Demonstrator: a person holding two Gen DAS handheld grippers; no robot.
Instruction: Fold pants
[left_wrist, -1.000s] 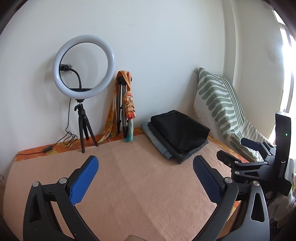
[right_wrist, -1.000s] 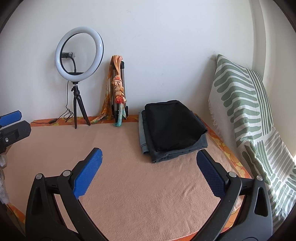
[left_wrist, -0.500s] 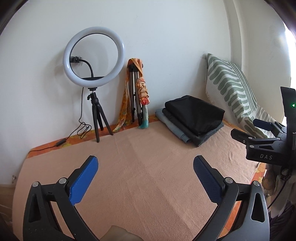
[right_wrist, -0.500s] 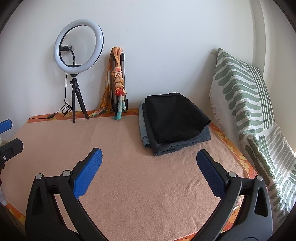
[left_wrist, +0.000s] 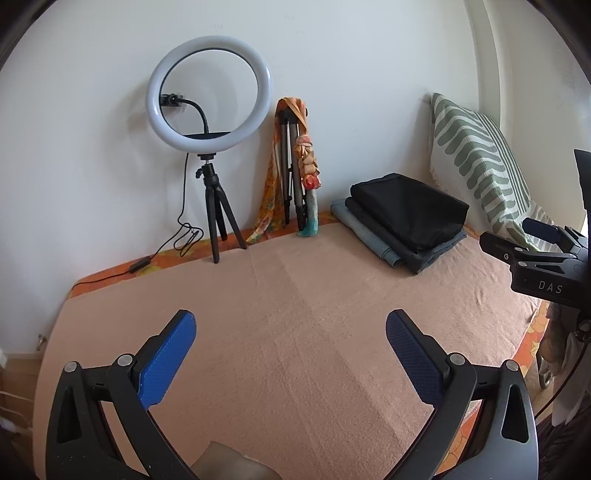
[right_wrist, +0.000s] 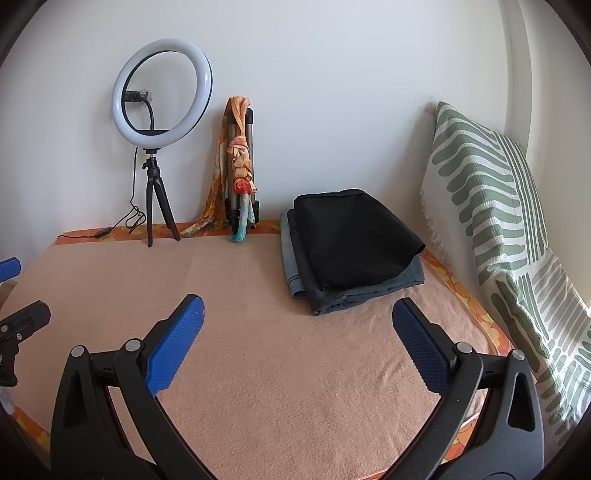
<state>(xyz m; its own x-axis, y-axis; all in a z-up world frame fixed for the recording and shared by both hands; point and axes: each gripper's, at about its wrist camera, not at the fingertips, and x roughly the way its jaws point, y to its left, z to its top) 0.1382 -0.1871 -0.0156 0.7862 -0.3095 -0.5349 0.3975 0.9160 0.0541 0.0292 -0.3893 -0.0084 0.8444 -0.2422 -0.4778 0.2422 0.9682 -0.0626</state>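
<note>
The left tongs (left_wrist: 290, 356) now sit farther to the left than a second ago, so the ring light (left_wrist: 209, 93) and the folded pants (left_wrist: 406, 225) show more to the right in their view. The right tongs (right_wrist: 297, 345) sit lower and closer to the bed (right_wrist: 258, 350). In their view the left tongs (right_wrist: 11, 291) now show lower at the left edge.

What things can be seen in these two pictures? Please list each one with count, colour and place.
folded pants: stack of about three, black on top, grey and blue-grey below, far right of blanket
blanket: one, peach, covering the surface
ring light: one, white, on black tripod, by wall
folded tripod: one, grey, draped with orange scarf, against wall
cushions: two, green-white striped, right side
left gripper: one, black, blue pads, open
right gripper: one, same, open
</note>
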